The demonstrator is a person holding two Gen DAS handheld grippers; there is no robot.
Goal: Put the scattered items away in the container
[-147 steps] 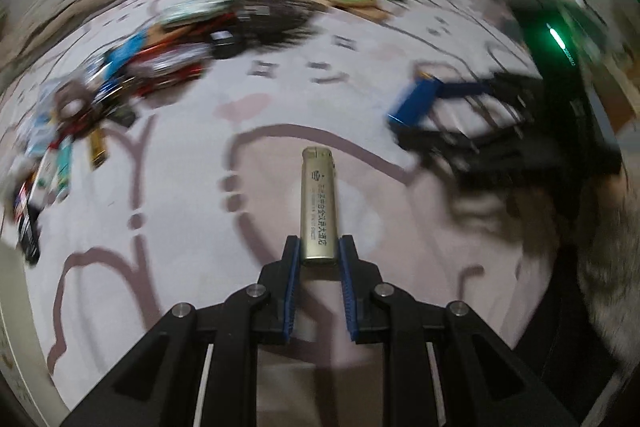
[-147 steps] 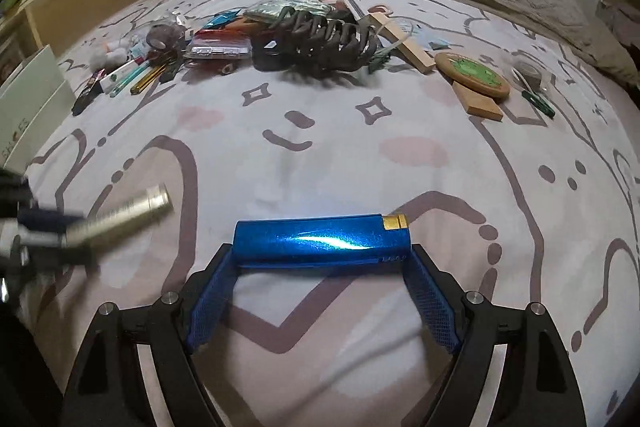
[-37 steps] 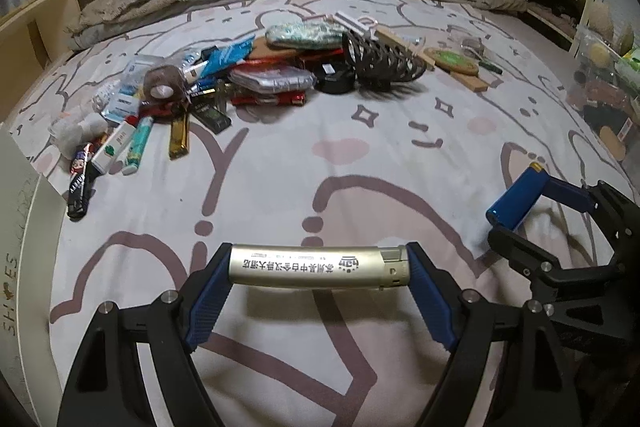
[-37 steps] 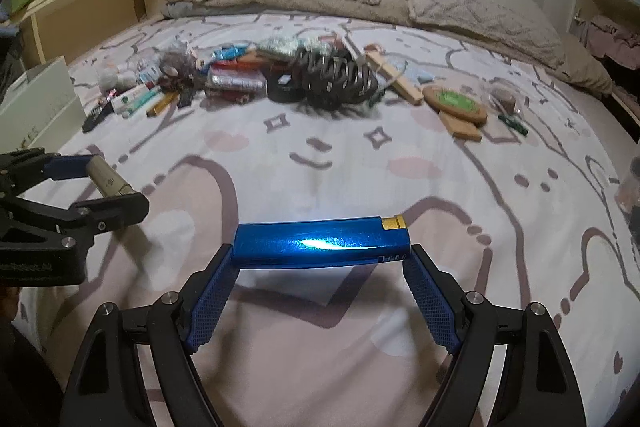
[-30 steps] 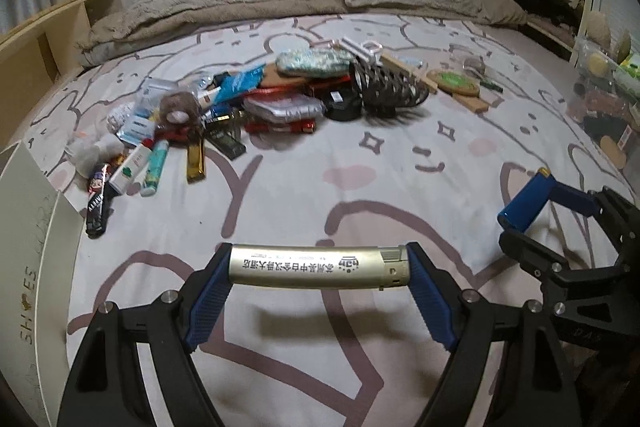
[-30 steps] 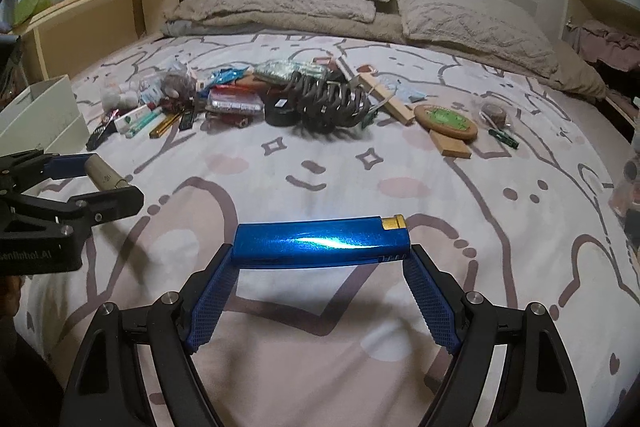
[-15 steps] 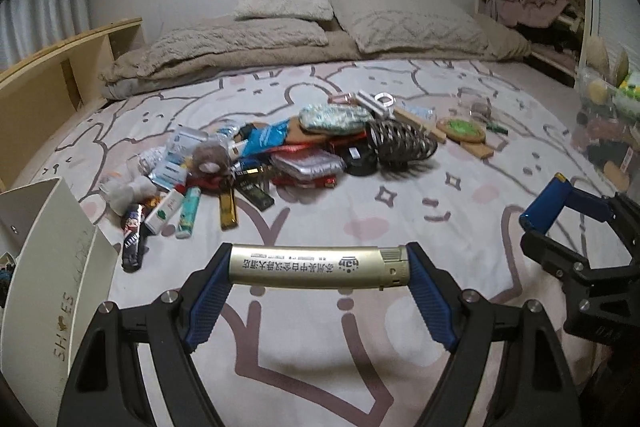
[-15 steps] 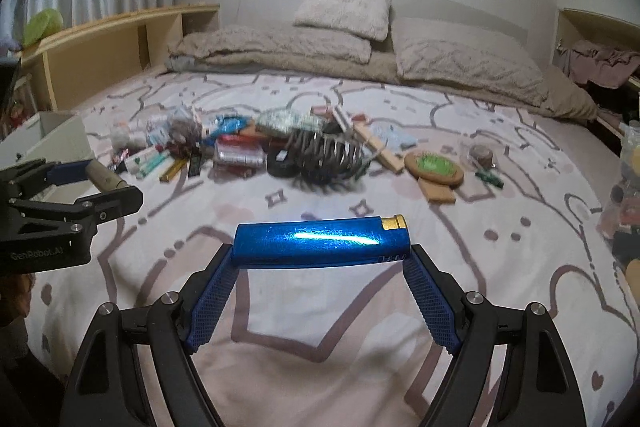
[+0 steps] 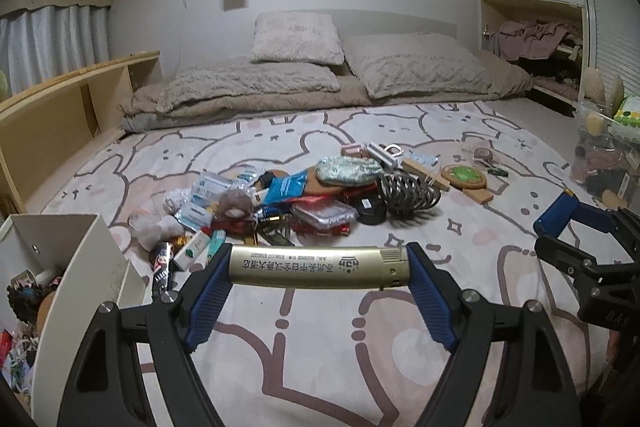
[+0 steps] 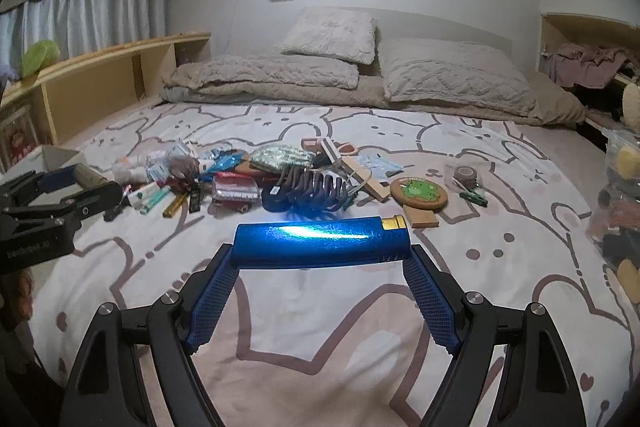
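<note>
You had the gold metal lighter with printed lettering point(image 9: 318, 266) pinned end to end between the blue pads of the left gripper point(image 9: 319, 281), its jaws spread wide to span the lighter's full length, and it hung clear above the patterned bed cover point(image 9: 472, 379). The glossy blue lighter with the gold cap point(image 10: 320, 241) sat the same way across the right gripper point(image 10: 320, 283), gripped at both ends.

Over the last second both views tipped up: a second ago you saw mostly bed cover and the clutter, and at this moment the pillows, the wall and the hanging paper bag had come into frame. The lighters had not shifted between their pads at all. So you had lifted both hands off the bed with the loads secure, and I judged the pick-up finished and the carry begun.

The white open-topped box point(image 9: 70, 269) stood at the bed's left edge, near its front corner, already holding some small things, and it was just beside your left gripper. The right one was well apart from it.

The heap of scattered packets, tubes and a dark coiled hair claw point(image 9: 408, 193) remained in the middle of the bed, so most of the tidying was still ahead of you.
</note>
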